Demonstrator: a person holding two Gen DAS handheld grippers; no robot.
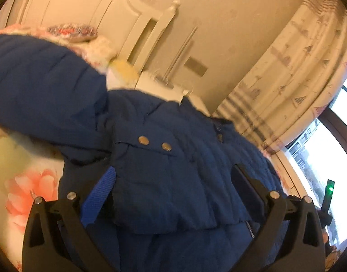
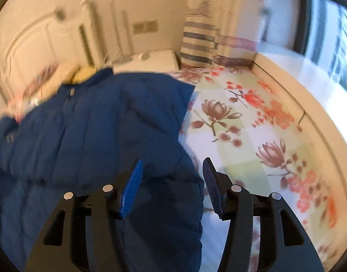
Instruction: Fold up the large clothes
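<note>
A: We see the coat (image 1: 164,163), dark blue and quilted, spread over the bed (image 2: 252,122). Where does it lie for us on the right side?

B: In the right wrist view it covers the left half of the floral sheet, and its edge (image 2: 187,117) runs down the middle of the picture. The sheet to the right of that edge is bare.

A: And our left gripper (image 1: 171,188)?

B: Its jaws stand wide apart. The coat's hem fills the space between them, but neither pad presses on the cloth, so we hold nothing there. Two metal snaps (image 1: 154,143) on a pocket flap sit just beyond the fingertips.

A: A sleeve (image 1: 44,86) bulges up at the left of that view, with a pale pillow (image 1: 98,47) behind it, near the headboard (image 1: 87,2).

B: Yes. Now our right gripper (image 2: 172,181): the jaws are partly closed, with a fold of the coat's edge lying between them. We see a gap between the right pad and the cloth, so it is released, not clamped.

A: Behind the bed we make out a striped curtain (image 2: 196,43) and a window (image 2: 332,22). The right view is blurred.
</note>
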